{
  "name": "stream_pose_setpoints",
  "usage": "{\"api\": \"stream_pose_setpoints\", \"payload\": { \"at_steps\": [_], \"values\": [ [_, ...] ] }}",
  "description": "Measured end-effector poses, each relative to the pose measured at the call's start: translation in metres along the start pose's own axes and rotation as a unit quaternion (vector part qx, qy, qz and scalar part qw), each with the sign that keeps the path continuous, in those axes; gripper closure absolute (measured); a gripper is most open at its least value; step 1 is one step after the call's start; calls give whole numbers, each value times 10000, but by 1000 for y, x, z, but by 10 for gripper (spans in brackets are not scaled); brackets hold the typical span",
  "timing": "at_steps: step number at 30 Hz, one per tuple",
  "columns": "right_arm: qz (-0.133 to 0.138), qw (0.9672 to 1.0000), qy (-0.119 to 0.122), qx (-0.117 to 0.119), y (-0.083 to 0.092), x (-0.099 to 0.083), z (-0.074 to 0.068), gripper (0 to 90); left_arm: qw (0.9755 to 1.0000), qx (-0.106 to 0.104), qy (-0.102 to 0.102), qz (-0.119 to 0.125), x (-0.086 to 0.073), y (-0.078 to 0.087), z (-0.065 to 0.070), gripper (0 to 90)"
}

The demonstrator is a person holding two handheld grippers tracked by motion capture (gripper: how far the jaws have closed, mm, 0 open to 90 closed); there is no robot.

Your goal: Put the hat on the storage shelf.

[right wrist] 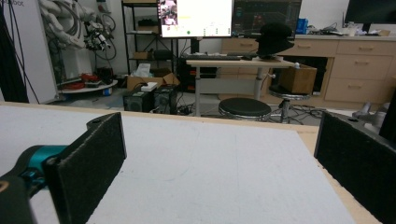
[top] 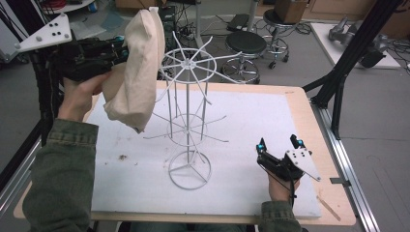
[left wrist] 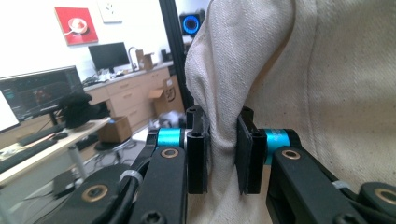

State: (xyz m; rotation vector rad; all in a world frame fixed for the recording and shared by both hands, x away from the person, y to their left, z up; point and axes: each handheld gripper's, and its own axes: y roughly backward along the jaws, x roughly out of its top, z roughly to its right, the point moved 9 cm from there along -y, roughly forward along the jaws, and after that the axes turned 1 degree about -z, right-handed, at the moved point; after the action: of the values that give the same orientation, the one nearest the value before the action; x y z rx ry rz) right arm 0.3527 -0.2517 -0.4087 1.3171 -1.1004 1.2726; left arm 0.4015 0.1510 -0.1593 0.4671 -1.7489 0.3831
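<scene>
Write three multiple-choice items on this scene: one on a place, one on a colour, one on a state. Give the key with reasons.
1. Where is the cream cloth bag?
A. flat on the mat
B. held up beside the white wire rack's top
C. on a stool

2. What colour is the mat covering the table?
A. white
B. green
C. black

3. How are the right tongs?
A. shut on the bag
B. shut on the rack
C. open, holding nothing

Key: B, the left tongs pinch the bag aloft by the rack; A, the mat shows white; C, their pads stand wide apart over bare mat.
</scene>
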Motion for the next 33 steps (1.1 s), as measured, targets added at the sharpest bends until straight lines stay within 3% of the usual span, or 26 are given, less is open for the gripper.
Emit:
{"api": "stream_pose_setpoints", "payload": {
  "at_steps": [6,8,16,19,23,30,33],
  "values": [
    [0,10000,5,-9,0,0,0,13,9980,329,-396,-363,-15,8,5,765],
    [-18,10000,3,-7,0,0,-1,13,9974,389,-501,-346,-17,11,7,765],
    [-16,10000,10,0,0,-1,-1,13,9969,298,-584,-425,-26,21,6,749],
    [-20,10000,18,-13,0,-1,0,13,9972,240,-560,-432,-27,22,6,707],
    [-15,10000,18,-15,0,-1,-1,13,9979,231,-399,-447,-31,20,5,568],
    [-5,10000,4,-25,0,0,0,13,9994,195,-98,-273,-40,22,-2,491],
    [-15,10000,-11,-33,0,-1,0,13,9994,287,-31,-173,-41,26,-5,439]
  ]
}}
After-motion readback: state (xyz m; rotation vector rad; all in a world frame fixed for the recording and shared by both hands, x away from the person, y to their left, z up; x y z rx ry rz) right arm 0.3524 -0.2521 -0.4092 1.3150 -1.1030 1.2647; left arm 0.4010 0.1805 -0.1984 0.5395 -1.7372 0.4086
